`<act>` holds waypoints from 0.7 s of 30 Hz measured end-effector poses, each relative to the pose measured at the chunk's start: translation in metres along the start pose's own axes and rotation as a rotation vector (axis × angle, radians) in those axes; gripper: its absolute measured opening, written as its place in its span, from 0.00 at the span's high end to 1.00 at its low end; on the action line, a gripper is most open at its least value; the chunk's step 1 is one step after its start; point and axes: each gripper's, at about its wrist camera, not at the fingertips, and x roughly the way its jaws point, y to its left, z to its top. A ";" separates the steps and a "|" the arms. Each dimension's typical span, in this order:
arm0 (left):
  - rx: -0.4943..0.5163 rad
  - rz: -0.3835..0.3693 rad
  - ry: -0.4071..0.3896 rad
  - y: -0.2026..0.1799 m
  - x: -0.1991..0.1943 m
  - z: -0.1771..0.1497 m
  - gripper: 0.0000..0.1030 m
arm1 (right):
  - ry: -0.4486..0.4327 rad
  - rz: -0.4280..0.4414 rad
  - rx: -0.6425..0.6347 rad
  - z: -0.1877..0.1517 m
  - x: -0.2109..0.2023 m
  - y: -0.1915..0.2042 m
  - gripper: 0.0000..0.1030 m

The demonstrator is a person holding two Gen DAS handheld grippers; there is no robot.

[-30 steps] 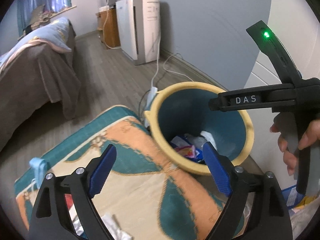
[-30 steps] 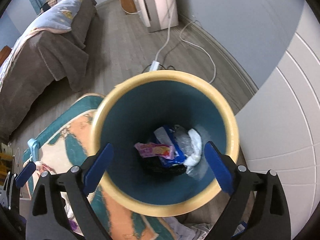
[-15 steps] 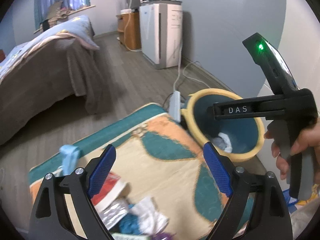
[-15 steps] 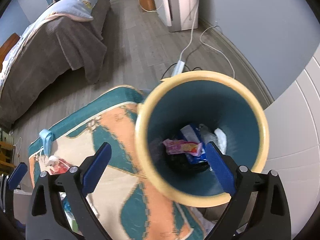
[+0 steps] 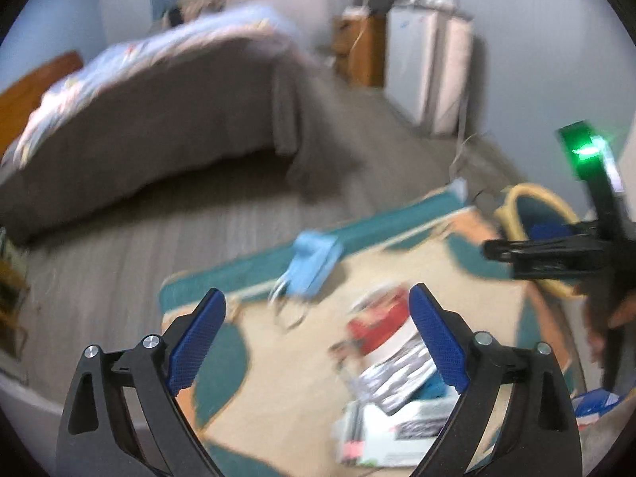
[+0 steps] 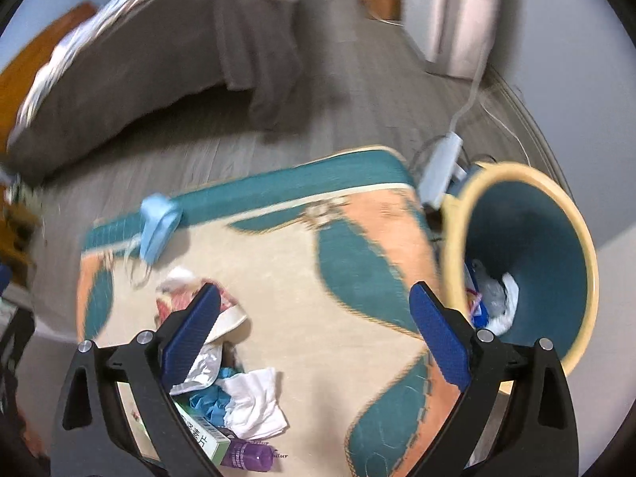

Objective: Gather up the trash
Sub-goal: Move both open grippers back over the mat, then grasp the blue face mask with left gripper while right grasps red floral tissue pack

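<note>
The trash is a loose heap on the patterned rug [image 6: 302,290], near its front edge and just below the two pairs of tongs: a crumpled white tissue [image 6: 254,405], a scrap of blue crinkled film [image 6: 210,401], a silvery foil wrapper [image 5: 397,377], a red-and-white packet [image 5: 377,326], a small green-and-white carton [image 6: 206,439] and a purple cylinder [image 6: 248,455] lying on its side against the carton. By the look of them, all of these are light; the tissue and wrappers are soft and will crush flat, so pinching a raised fold at the top of the heap should hold best, while the foil may slip between smooth pads. The carton looks stiff enough to take across its narrow faces, and the cylinder may roll away unless gripped across its middle. A pale blue face mask [image 6: 157,222] lies apart at the rug's far edge, limp, with thin loops trailing. The left tongs [image 5: 318,342] hang spread wide and empty above the heap, and the right tongs [image 6: 314,338] are likewise parted with nothing between them. The yellow-rimmed bin [image 6: 580,238] stands at the rug's right corner, already holding some wrappers, beside a white power strip [image 6: 439,175] on the wood floor [image 6: 206,147]. A bed [image 5: 159,119] stands well beyond. The left view is heavily blurred.
</note>
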 end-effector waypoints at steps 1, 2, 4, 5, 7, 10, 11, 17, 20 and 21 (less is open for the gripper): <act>0.006 0.027 -0.001 0.006 0.003 -0.002 0.10 | 0.005 -0.001 -0.029 -0.001 0.004 0.008 0.09; 0.008 0.041 -0.004 0.012 0.005 -0.003 0.10 | 0.014 -0.007 -0.064 -0.001 0.010 0.017 0.09; -0.029 0.050 0.014 0.027 0.016 -0.003 0.10 | 0.016 -0.016 -0.127 -0.003 0.018 0.032 0.09; -0.077 0.038 0.023 0.036 0.021 -0.002 0.10 | 0.019 -0.016 -0.154 -0.004 0.022 0.038 0.09; -0.167 0.006 0.032 0.052 0.030 -0.001 0.10 | 0.036 0.000 -0.180 -0.006 0.033 0.047 0.09; -0.241 -0.002 0.036 0.072 0.041 -0.002 0.10 | 0.083 0.048 -0.204 -0.009 0.051 0.062 0.08; -0.240 0.008 0.039 0.073 0.044 -0.003 0.10 | 0.095 0.055 -0.221 -0.010 0.056 0.069 0.08; -0.236 0.033 0.071 0.083 0.059 -0.007 0.10 | 0.141 0.062 -0.354 -0.019 0.084 0.109 0.06; -0.232 0.043 0.076 0.087 0.062 -0.008 0.10 | 0.165 0.059 -0.385 -0.022 0.096 0.122 0.06; -0.232 0.045 0.080 0.089 0.064 -0.009 0.10 | 0.169 0.053 -0.398 -0.024 0.099 0.126 0.06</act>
